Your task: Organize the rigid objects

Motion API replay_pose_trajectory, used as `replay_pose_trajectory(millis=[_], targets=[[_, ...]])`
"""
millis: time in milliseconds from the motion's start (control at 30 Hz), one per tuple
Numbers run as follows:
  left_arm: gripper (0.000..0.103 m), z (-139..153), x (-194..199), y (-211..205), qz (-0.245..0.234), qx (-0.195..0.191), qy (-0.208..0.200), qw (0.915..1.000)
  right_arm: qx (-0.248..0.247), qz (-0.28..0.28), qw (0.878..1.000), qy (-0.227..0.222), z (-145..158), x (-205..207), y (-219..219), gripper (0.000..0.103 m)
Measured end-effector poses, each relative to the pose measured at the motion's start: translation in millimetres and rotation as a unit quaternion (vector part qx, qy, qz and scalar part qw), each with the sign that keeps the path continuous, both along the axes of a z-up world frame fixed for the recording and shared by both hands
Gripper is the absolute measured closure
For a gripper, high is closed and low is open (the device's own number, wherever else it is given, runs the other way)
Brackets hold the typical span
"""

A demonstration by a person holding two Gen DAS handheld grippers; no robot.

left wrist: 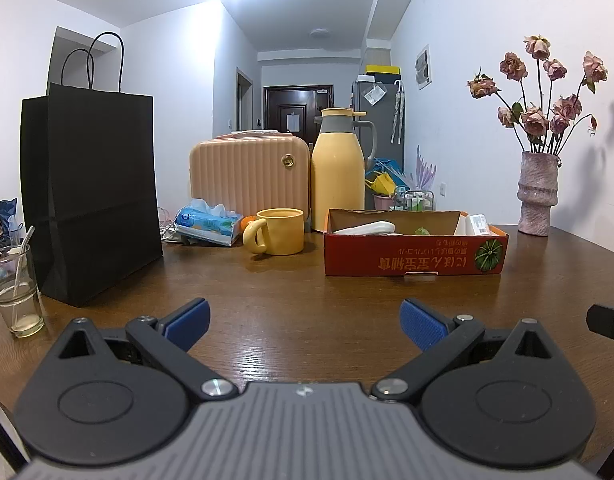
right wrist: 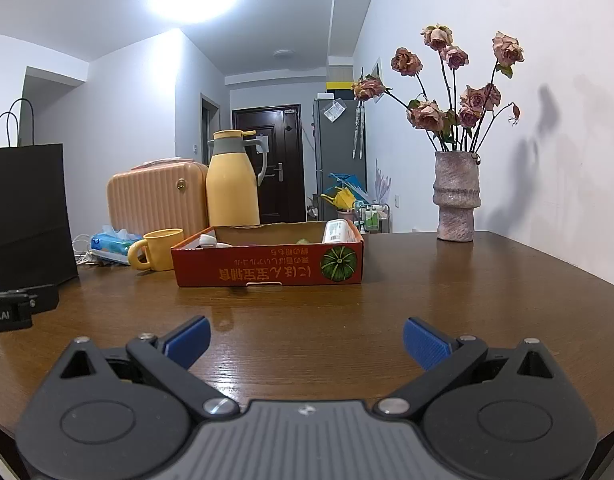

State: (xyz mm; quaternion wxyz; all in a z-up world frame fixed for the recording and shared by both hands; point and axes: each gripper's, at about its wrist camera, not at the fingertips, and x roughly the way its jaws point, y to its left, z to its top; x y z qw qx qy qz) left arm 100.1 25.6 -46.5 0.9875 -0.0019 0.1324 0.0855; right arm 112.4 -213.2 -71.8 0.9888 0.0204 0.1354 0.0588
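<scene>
On the brown wooden counter (left wrist: 307, 288), the red cardboard box (left wrist: 415, 256) already holds several white items; the yellow ceramic mug (left wrist: 277, 231) stands outside, left of it. Left gripper (left wrist: 305, 322) and right gripper (right wrist: 307, 340) are both spread apart, empty, so sorting appears unfinished

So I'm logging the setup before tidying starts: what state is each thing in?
Left gripper: open, empty.
Right gripper: open, empty.
Red cardboard box: open-topped, holding white items.
Yellow ceramic mug: upright.
Yellow thermos jug: upright, lid on.
Black paper bag: standing.
Clear drinking glass: upright, nearly empty.
</scene>
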Motion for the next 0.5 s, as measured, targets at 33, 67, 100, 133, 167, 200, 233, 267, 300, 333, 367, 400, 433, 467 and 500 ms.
replay_pose_trajectory(millis=[33,67,100,133,167,200,233,267,300,333,367,400,433,467,500], targets=[[0.0,-0.2,-0.3,0.3,0.0,-0.001,0.0,1.0,0.0,0.0,1.0,0.0,0.0,-0.1,0.2,0.0],[0.0,-0.5,-0.4,0.6,0.001,-0.001,0.0,1.0,0.0,0.001,1.0,0.0,-0.1,0.1,0.2,0.0],[0.0,-0.6,-0.6,0.6,0.001,-0.001,-0.001,1.0,-0.001,0.001,1.0,0.0,-0.1,0.1,0.5,0.0],[0.0,-0.7,-1.2,0.5,0.001,-0.001,-0.001,1.0,-0.001,0.001,1.0,0.0,-0.2,0.0,0.7,0.0],[0.0,-0.8,-1.0,1.1,0.002,-0.001,-0.002,1.0,-0.001,0.001,1.0,0.0,-0.2,0.1,0.7,0.0],[0.0,-0.8,-1.2,1.0,0.001,-0.001,-0.002,1.0,0.0,0.001,1.0,0.0,-0.2,-0.1,0.6,0.0],[0.0,-0.9,-1.6,1.0,0.001,-0.002,-0.002,1.0,0.0,0.001,1.0,0.0,-0.1,-0.1,0.8,0.0],[0.0,-0.4,-1.0,1.2,0.002,-0.001,-0.003,1.0,0.0,0.001,1.0,0.0,-0.2,-0.1,0.6,0.0],[0.0,-0.2,-1.2,1.4,0.002,-0.002,-0.004,1.0,0.0,0.001,1.0,0.0,-0.1,0.0,0.7,0.0],[0.0,0.0,-1.2,1.1,0.001,-0.002,-0.005,1.0,-0.001,0.001,1.0,0.0,-0.1,-0.1,0.6,0.0],[0.0,0.0,-1.5,1.0,0.001,-0.002,-0.006,1.0,-0.001,0.001,1.0,0.0,-0.1,-0.1,0.6,0.0],[0.0,0.2,-1.7,1.2,0.001,-0.002,-0.008,1.0,-0.001,0.001,1.0,0.0,-0.1,0.0,0.5,0.0],[0.0,0.4,-2.2,0.9,0.002,-0.002,-0.011,0.9999,-0.001,0.001,1.0,0.0,-0.2,0.0,0.6,0.0],[0.0,0.0,-2.8,0.9,0.002,-0.001,-0.012,0.9999,-0.001,0.001,1.0,0.001,-0.1,0.3,0.8,0.0],[0.0,0.1,-3.1,1.2,0.001,-0.002,-0.013,0.9999,-0.001,0.001,1.0,0.002,-0.6,0.8,1.0,0.0]])
